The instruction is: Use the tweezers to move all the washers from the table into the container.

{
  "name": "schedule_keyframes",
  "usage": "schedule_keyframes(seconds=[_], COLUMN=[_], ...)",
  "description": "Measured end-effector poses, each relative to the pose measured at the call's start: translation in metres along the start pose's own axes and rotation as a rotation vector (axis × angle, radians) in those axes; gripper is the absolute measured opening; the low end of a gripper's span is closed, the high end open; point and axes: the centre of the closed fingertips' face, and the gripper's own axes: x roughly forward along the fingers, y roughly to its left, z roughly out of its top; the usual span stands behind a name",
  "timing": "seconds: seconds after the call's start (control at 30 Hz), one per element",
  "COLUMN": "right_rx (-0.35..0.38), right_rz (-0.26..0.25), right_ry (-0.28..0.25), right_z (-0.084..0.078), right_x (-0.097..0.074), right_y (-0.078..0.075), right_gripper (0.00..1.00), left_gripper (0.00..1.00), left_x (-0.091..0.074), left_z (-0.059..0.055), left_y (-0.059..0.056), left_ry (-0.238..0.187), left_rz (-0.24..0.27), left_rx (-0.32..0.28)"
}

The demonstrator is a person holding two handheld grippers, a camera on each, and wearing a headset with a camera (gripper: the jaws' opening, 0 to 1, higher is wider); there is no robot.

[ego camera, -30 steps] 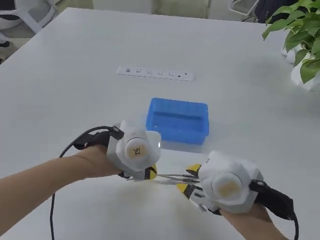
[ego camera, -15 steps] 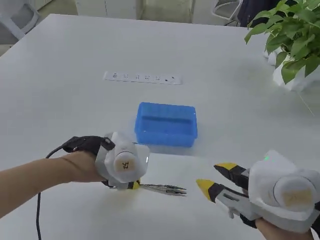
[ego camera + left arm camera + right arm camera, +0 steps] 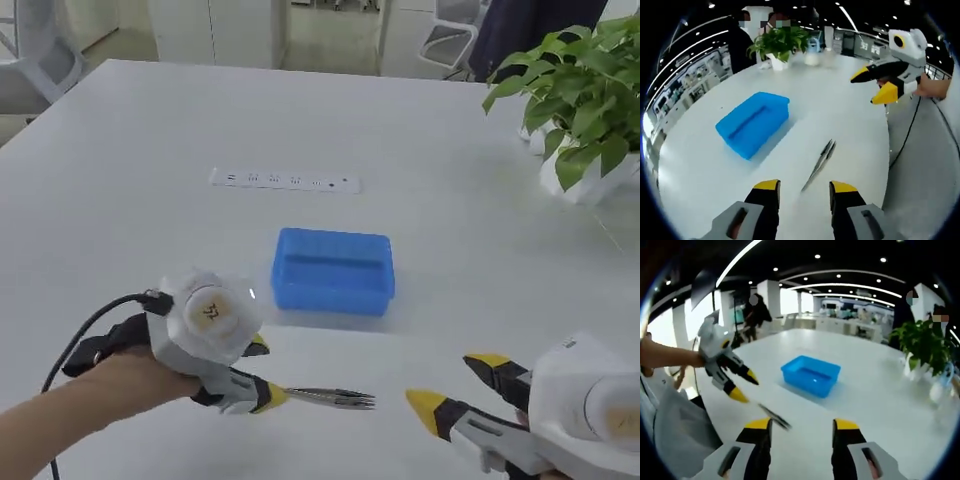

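Thin metal tweezers point(image 3: 330, 398) lie on the white table point(image 3: 140, 180), pointing right. My left gripper point(image 3: 263, 372) sits at their left end. In the left gripper view its yellow-tipped jaws point(image 3: 805, 189) stand apart, with the tweezers point(image 3: 820, 160) running forward from the gap, not clamped. My right gripper point(image 3: 457, 385) is open at the lower right, a short way from the tweezers' tips. The blue container point(image 3: 333, 270) stands just beyond both. The right gripper view shows the container point(image 3: 811, 374), the tweezers point(image 3: 774, 418) and the left gripper point(image 3: 745, 386).
A white power strip point(image 3: 285, 181) lies beyond the container. A potted plant point(image 3: 575, 90) stands at the far right edge. A black cable point(image 3: 85, 335) trails from the left gripper. Chairs and people are past the table's far end.
My right gripper has drawn back to the right, away from the tweezers, and its jaws now stand apart. My left gripper has rolled and shifted slightly left. The head camera has tilted up.
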Motion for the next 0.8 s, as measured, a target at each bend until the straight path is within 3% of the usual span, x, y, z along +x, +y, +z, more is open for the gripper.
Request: schedule_keyframes(seconds=[0.07,0.17,0.3,0.4,0.47,0.53,0.6,0.8], right_rx=[0.004,0.017,0.063,0.087,0.097,0.117,0.143,0.132], right_rz=[-0.001,-0.007,-0.011,-0.027,-0.042,-0.054,-0.062,-0.092], right_ry=[-0.004,-0.012,-0.012,-0.017,-0.020,-0.026,-0.034,-0.047], right_z=[0.001,0.002,-0.002,-0.005,-0.006,-0.006,-0.005,-0.003], right_x=[-0.001,-0.002,-0.002,-0.004,-0.005,-0.006,-0.007,-0.010], right_y=[0.000,-0.001,-0.003,-0.008,-0.011,-0.014,-0.017,-0.023], right_gripper=[0.47,0.52,0.64,0.70,0.75,0.80,0.85,0.89], left_gripper=[0.39,0.54,0.80,0.98,0.99,0.99,0.99,0.99], left_x=[-0.015,-0.029,-0.048,-0.063,-0.074,-0.081,-0.087,-0.098], left_z=[0.008,0.010,0.012,0.013,0.013,0.011,0.006,-0.003], left_y=[-0.003,-0.007,-0.004,0.004,0.011,0.016,0.017,0.017], left_ry=[-0.067,-0.102,-0.170,-0.224,-0.250,-0.263,-0.265,-0.273], left_rz=[0.029,0.071,0.187,0.296,0.364,0.398,0.411,0.456], left_rx=[-0.071,-0.107,-0.169,-0.214,-0.224,-0.236,-0.259,-0.300])
